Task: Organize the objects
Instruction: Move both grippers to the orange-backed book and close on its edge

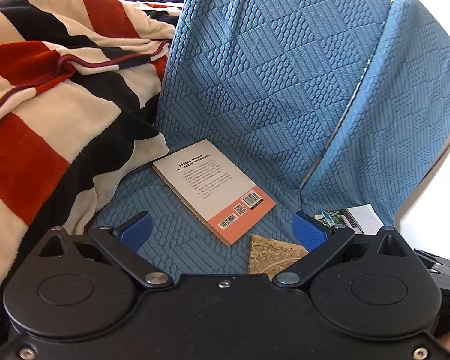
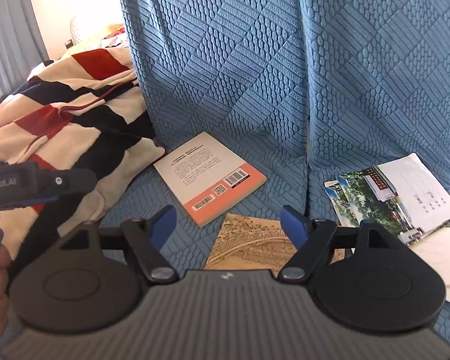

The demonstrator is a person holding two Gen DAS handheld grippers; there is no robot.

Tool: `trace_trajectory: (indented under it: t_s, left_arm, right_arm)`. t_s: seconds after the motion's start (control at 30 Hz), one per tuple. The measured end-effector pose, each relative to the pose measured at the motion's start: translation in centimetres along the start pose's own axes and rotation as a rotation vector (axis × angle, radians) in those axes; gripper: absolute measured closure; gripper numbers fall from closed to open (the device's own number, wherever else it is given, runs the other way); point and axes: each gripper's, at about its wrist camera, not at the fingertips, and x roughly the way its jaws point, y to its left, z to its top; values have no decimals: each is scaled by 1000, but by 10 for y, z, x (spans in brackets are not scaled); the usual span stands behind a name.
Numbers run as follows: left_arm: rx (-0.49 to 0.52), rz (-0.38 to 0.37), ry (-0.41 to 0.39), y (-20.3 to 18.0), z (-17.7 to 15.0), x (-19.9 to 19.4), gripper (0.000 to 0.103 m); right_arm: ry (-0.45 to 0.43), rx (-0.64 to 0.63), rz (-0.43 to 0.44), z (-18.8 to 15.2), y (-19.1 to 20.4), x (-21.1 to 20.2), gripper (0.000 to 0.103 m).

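Nothing looks tidied yet. Both my claws, left [image 1: 222, 229] and right [image 2: 228, 225], stand wide and empty above the blue sofa [image 2: 360, 75]. The book [image 2: 210, 180] lies mid-frame beside the striped blanket [image 2: 69, 114], the tan card [image 2: 249, 246] just below it, and the loose leaflets [image 2: 399, 198] at right. All are left to gather.

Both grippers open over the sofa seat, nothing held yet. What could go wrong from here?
1. The tan card lies flat beside the book; right gripper may push it instead of pinching it.
2. Loose photo prints overlap and could scatter.
3. The striped blanket edge touches the book's far corner and may snag the left gripper.
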Motion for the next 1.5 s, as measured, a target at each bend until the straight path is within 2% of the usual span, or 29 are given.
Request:
trace_trajectory:
  t_s: [0.27, 0.33, 0.57, 0.9, 1.0, 1.17, 1.33, 1.5]
  left_arm:
    - [-62, -9, 46, 7, 2, 44, 4]
    - [-90, -21, 70, 12, 3, 58, 7]
    - [-123, -21, 128, 25, 7, 103, 9]
    - [-139, -29, 212, 33, 4, 169, 19]
    - [-119, -20, 224, 34, 2, 182, 30]
    - [-98, -35, 238, 34, 0, 197, 37]
    - [-92, -38, 254, 36, -1, 207, 53]
    - [-96, -55, 270, 37, -3, 213, 64]
  right_arm:
    - [42, 16, 24, 7, -12, 40, 26]
    - [50, 18, 35, 9, -16, 51, 25]
    - [88, 17, 63, 13, -31, 98, 25]
    - [136, -15, 72, 22, -43, 166, 25]
    - [143, -19, 73, 24, -46, 182, 25]
    - [152, -34, 71, 28, -49, 202, 25]
    - [162, -42, 78, 27, -52, 211, 25]
    - [157, -73, 94, 25, -48, 214, 23]
